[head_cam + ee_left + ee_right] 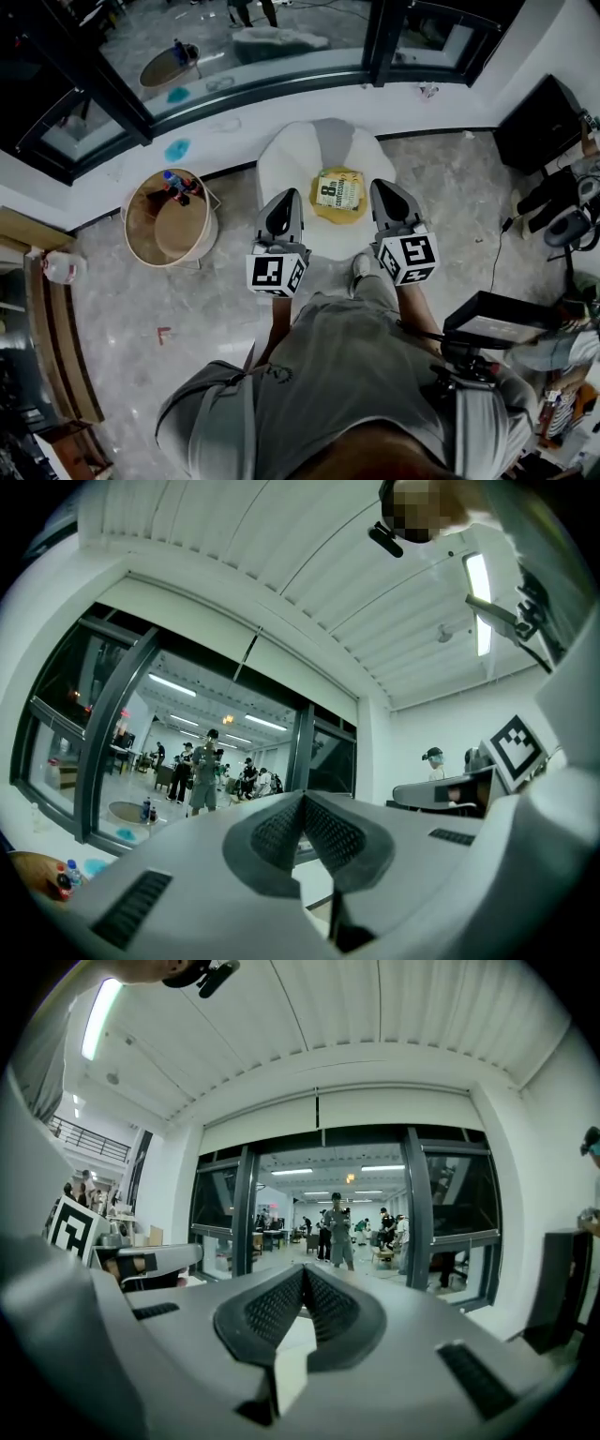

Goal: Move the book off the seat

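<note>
Head view places the book [339, 187] flat on the white seat [281, 159], on top of a yellow pad [336, 215], directly ahead of you and between the two tools. The left gripper [284, 201] and the right gripper [385, 194] are held side by side above the near edge of the seat, one on each side of the book and touching nothing.

1. Check the jaws. The left gripper view shows the left gripper [304, 803] with its ribbed pads pressed together and nothing between them. The right gripper view shows the right gripper [305, 1279] in the same condition. Spread the jaws of the working tool before you descend. A closed tool would probably only push the book.

2. Tip the tools downward. Both gripper views face the windows, not the seat, so the book is out of their sight. Bring it into a gripper view before you commit.

3. Approach one side edge of the book. Slide the lower jaw under the cover and set the upper jaw on top. The seat looks soft and will likely give, so press lightly.

4. Take only the book. Keep the pad out of the bite if you can.

5. Lift level. Steady the opposite edge with the other tool if the pages sag.

6. Set it down clear of the seat, for example on the floor [187, 300].
</note>
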`<state>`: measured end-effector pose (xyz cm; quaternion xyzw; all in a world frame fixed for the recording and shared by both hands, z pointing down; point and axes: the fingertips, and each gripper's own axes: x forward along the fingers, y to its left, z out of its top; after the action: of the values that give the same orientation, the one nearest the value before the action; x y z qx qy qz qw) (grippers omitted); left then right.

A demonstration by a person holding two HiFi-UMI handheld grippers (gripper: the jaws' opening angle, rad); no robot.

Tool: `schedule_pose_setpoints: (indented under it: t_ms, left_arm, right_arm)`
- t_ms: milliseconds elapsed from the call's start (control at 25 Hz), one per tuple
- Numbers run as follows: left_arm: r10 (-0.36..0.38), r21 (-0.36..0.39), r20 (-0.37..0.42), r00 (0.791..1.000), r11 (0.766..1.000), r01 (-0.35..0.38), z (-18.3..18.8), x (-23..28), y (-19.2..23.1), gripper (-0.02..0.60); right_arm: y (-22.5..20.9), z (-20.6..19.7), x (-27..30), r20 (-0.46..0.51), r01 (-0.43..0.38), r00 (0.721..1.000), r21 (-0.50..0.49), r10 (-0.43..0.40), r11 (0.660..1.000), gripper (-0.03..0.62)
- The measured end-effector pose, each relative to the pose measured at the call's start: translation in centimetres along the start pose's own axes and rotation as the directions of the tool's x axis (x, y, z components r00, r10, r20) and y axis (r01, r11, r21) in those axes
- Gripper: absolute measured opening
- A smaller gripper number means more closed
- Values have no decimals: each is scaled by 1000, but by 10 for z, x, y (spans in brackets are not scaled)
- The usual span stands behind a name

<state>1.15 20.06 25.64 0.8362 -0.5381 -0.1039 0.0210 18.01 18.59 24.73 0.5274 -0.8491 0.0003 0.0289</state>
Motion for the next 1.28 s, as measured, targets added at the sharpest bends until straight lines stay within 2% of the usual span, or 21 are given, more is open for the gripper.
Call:
schedule_pose_setpoints:
  t_ms: [160, 320, 520, 640, 760, 840, 920, 1000, 1120, 1280]
  left_arm:
    - [76, 8, 3, 997, 997, -76, -8, -3, 3, 12]
    - [180, 6, -4, 984, 984, -180, -9, 2, 22, 12]
    - [226, 34, -6, 974, 974, -225, 1, 32, 35, 12]
    - [254, 35, -17, 967, 967, -254, 0, 63, 39, 12]
    - [259, 52, -34, 965, 965, -257, -2, 115, 33, 12]
    - [250, 96, -44, 967, 965, -245, -1, 147, 22, 12]
    - [236, 146, -16, 972, 962, -231, 3, 160, 6, 12]
    - [223, 171, 19, 975, 960, -223, 5, 173, -6, 12]
    - [221, 177, 21, 975, 959, -221, 3, 220, -18, 12]
    - [202, 176, 17, 979, 963, -202, 2, 261, -34, 12]
  right_arm:
    - [3, -9, 29, 11, -98, 995, 13, 98, 995, 14]
    - [15, -6, 66, 22, -211, 977, 16, 211, 977, 14]
    - [10, 3, 112, 31, -287, 958, 43, 286, 957, 14]
    - [-8, 7, 132, 55, -329, 944, 66, 325, 942, 14]
    - [-49, 15, 162, 85, -346, 937, 84, 339, 935, 14]
    - [-73, 23, 177, 113, -357, 930, 43, 351, 933, 14]
    - [-81, 29, 176, 147, -374, 916, -29, 374, 927, 14]
    - [-89, 34, 172, 183, -386, 903, -54, 389, 921, 14]
    - [-122, 50, 186, 210, -408, 890, -31, 405, 913, 14]
    - [-163, 57, 203, 224, -389, 894, -45, 389, 920, 14]
